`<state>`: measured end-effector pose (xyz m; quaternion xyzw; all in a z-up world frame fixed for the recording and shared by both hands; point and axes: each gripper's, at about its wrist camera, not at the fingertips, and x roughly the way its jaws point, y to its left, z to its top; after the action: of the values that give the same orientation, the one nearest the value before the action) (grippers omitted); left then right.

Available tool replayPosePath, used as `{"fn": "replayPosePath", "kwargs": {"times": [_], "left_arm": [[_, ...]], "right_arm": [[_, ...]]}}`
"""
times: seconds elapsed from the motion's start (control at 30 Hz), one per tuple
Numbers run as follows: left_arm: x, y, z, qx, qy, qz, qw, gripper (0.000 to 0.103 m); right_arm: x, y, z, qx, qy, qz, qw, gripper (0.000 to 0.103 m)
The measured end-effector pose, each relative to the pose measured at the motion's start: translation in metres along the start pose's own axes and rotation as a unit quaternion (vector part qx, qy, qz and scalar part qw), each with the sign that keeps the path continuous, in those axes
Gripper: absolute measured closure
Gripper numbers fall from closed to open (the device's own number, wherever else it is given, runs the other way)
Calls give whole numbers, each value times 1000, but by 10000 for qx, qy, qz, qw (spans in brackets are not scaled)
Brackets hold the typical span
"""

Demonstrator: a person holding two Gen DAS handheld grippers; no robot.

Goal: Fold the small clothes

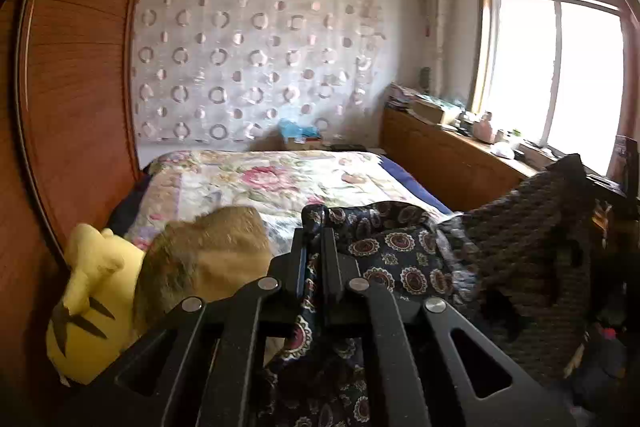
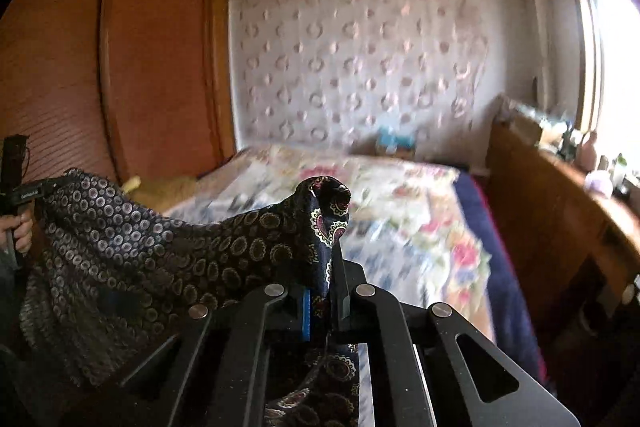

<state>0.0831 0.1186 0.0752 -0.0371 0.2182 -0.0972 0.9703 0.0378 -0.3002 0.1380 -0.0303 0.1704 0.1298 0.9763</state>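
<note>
Above the flower-quilted bed (image 1: 280, 179), we hold a dark paisley garment (image 1: 400, 251) aloft, stretched between our two hands and clear of the bedding. The left claw (image 1: 314, 239) and the right claw (image 2: 326, 267) are each pinched tight on an edge of it. We judge this the lift-and-spread step; next we must lay it flat for the first fold.

right tongs (image 2: 320, 255) clamped on patterned garment (image 2: 132, 239) | cloth lifted over floral bed (image 2: 400, 195)
</note>
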Motion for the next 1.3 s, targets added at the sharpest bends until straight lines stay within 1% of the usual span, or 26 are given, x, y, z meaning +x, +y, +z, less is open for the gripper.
{"fn": "replayPosePath", "kwargs": {"times": [0.07, 0.17, 0.23, 0.3, 0.37, 0.4, 0.43, 0.47, 0.5, 0.53, 0.67, 0.73, 0.77, 0.8, 0.87, 0.93, 1.0, 1.13, 1.3], "left_arm": [[18, 9, 8, -51, 43, 70, 10000, 96], [55, 22, 12, -116, 256, 204, 9994, 96], [76, 26, 9, -101, 419, 341, 9985, 96], [98, 33, 2, -141, 652, 443, 9968, 96], [118, 35, -5, -152, 909, 625, 9938, 92], [124, 38, -10, -141, 1001, 686, 9925, 92], [126, 40, -14, -143, 1050, 655, 9922, 89], [126, 41, -17, -164, 1072, 618, 9922, 76], [123, 44, -22, -214, 1055, 597, 9924, 65], [120, 45, -24, -235, 1031, 577, 9927, 61], [104, 44, -38, -146, 1035, 567, 9929, 57], [96, 44, -45, -130, 1020, 641, 9926, 57], [92, 43, -49, -116, 1000, 688, 9925, 57], [86, 41, -55, -102, 984, 714, 9925, 57], [80, 39, -62, -130, 988, 672, 9928, 57], [77, 39, -74, -198, 1072, 611, 9922, 57], [77, 38, -80, -207, 1159, 609, 9912, 57], [80, 34, -90, -155, 1235, 613, 9903, 57], [86, 34, -93, -141, 1276, 650, 9896, 57]], "right_arm": [[14, -5, 13, -96, 15, -248, 9996, 97], [51, -17, 18, -20, 298, -555, 9980, 97], [78, -23, 15, -13, 471, -726, 9963, 97], [106, -28, 6, 98, 710, -787, 9943, 97], [131, -30, -5, 183, 989, -869, 9911, 96], [143, -31, -11, 245, 1137, -896, 9892, 92], [156, -31, -17, 325, 1311, -923, 9865, 86], [165, -29, -19, 378, 1445, -943, 9843, 73], [171, -28, -23, 415, 1536, -978, 9824, 61], [177, -25, -24, 420, 1558, -1008, 9817, 60], [176, -10, -28, 320, 1551, -890, 9834, 59], [171, -8, -30, 314, 1496, -802, 9850, 59], [167, -12, -29, 325, 1477, -746, 9857, 59], [161, -7, -32, 315, 1442, -681, 9867, 59], [147, -8, -39, 283, 1425, -579, 9877, 59], [135, -2, -49, 308, 1426, -449, 9883, 59], [131, 6, -58, 344, 1493, -284, 9878, 59], [135, 7, -74, 436, 1681, -25, 9848, 59], [151, 13, -86, 406, 1967, 132, 9795, 59]]}}
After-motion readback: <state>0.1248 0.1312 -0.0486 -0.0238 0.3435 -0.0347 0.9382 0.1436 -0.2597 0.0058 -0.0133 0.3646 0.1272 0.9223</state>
